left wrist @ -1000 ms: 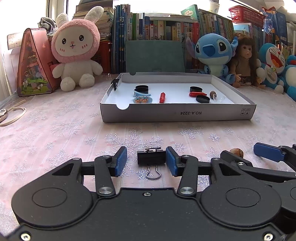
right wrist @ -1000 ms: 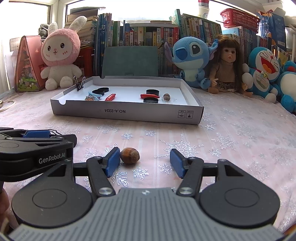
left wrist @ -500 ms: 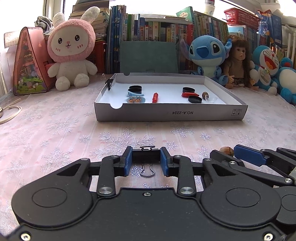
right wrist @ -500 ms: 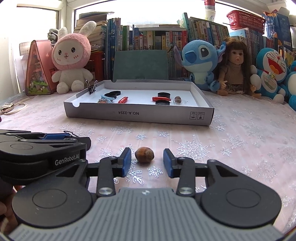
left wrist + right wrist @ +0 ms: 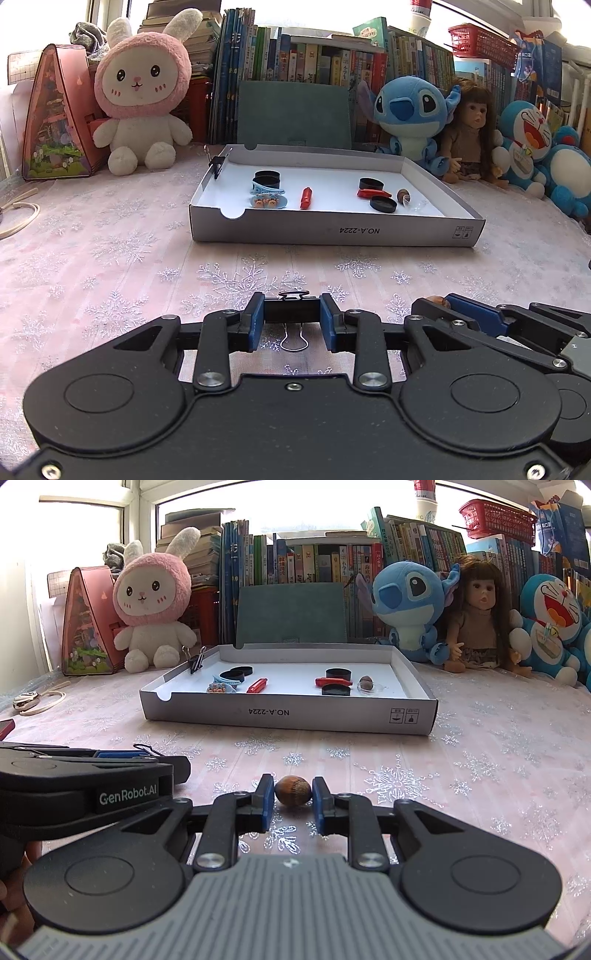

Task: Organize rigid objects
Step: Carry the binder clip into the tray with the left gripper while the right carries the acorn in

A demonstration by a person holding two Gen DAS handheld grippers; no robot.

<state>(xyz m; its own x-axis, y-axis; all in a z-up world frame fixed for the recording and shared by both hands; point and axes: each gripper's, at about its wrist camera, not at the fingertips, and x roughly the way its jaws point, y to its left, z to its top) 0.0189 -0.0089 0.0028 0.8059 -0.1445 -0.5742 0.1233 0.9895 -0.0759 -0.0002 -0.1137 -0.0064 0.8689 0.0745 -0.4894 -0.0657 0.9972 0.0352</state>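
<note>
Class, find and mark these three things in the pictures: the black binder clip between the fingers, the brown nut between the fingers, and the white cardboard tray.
binder clip [image 5: 291, 311], left wrist view, on its black body.
nut [image 5: 293, 792], right wrist view, on its shell's middle.
tray [image 5: 288, 713], right wrist view, on its front wall.

binder clip [image 5: 291, 311]: black, wire handles, gripped crosswise between blue pads, near edge of the cloth | acorn-like nut [image 5: 293, 791]: brown, ribbed, pinched between blue pads, just right of the clip | grey tray [image 5: 332, 230]: shallow, farther back, holding black caps, red pieces, a nut, a clip on its left rim
</note>
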